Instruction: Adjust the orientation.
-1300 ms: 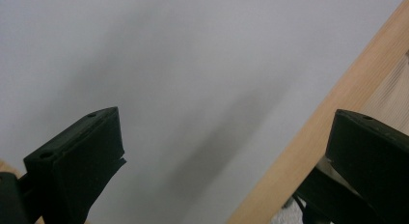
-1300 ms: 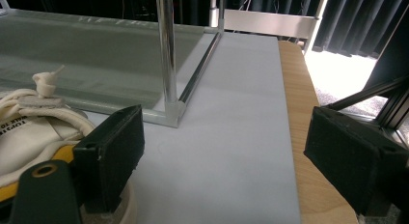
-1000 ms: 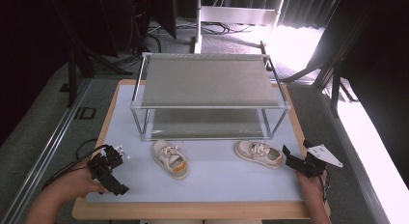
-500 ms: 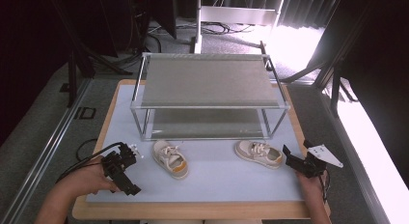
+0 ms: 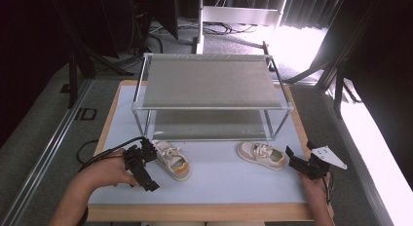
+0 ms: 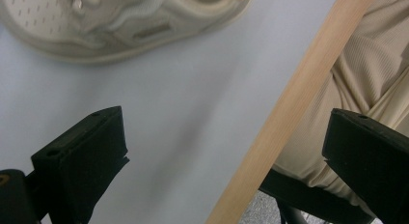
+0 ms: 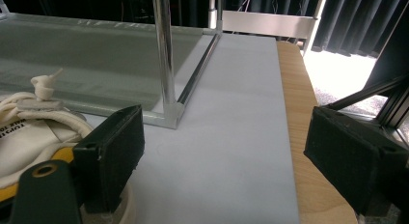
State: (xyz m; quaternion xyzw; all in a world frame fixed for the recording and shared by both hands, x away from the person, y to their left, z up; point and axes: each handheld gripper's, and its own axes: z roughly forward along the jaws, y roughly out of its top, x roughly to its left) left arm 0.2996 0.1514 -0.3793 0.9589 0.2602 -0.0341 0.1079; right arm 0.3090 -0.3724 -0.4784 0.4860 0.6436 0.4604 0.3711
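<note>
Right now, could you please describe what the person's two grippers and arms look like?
Both are black handheld tools. The left gripper trails a black cable looping off the table's side; its blocky black jaws show in the left gripper view. The right gripper carries a pale grey three-cornered plate with small dark marks, and has a yellow-and-dark-green part near its jaw. The forearms are bare, with no sleeves in view.

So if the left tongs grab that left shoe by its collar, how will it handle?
The left shoe looks small and soft-sided, so probably light; its collar may fold under the left tongs. Its flat sole should slide on the smooth mat, not roll.
</note>
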